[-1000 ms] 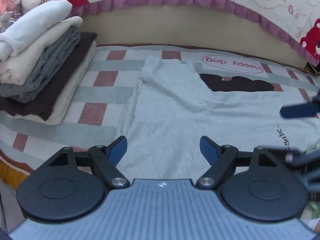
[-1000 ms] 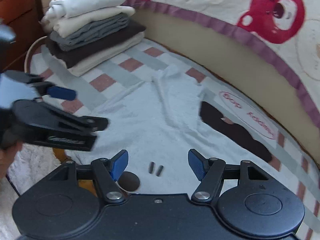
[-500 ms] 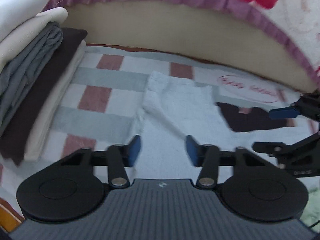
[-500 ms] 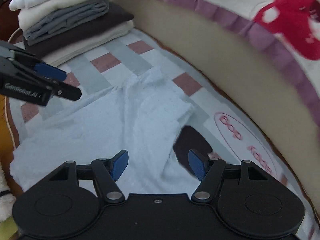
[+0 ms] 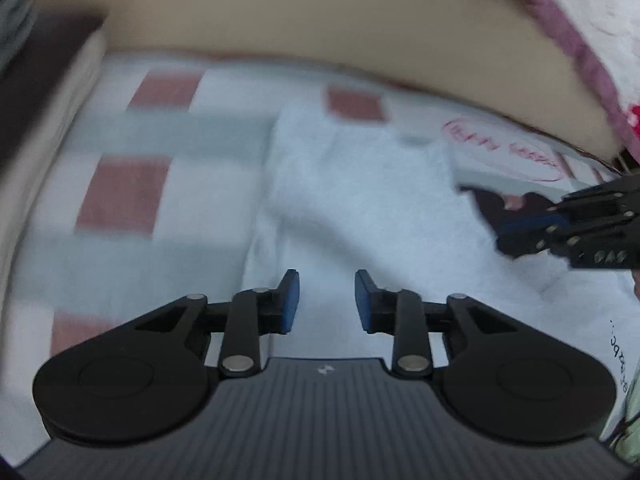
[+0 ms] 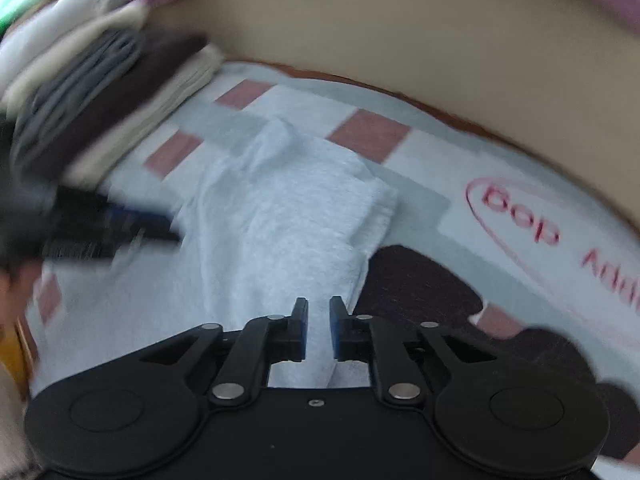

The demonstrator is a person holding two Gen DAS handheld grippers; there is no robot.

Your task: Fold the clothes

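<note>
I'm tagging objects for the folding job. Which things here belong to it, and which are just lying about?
In the job:
- light blue garment, spread on the mat
- left gripper, jaws closing above it
- right gripper, jaws closing over its edge

Lying about:
- stack of folded clothes
- checked mat with the dog print
- patterned quilt behind

You are working over a bed (image 6: 432, 148) covered by a pale blanket (image 5: 224, 168) checked with dull red squares and grey-green bands — a red oval with lettering and a dark brown shape are printed on it at the right. A light blue garment (image 6: 296, 216) lies spread directly on the blanket, rumpled toward its far end. At the far left sits a stack of folded clothes (image 6: 100, 96) — white, cream, grey and dark brown layers — also on the blanket, apart from the blue garment.
</note>
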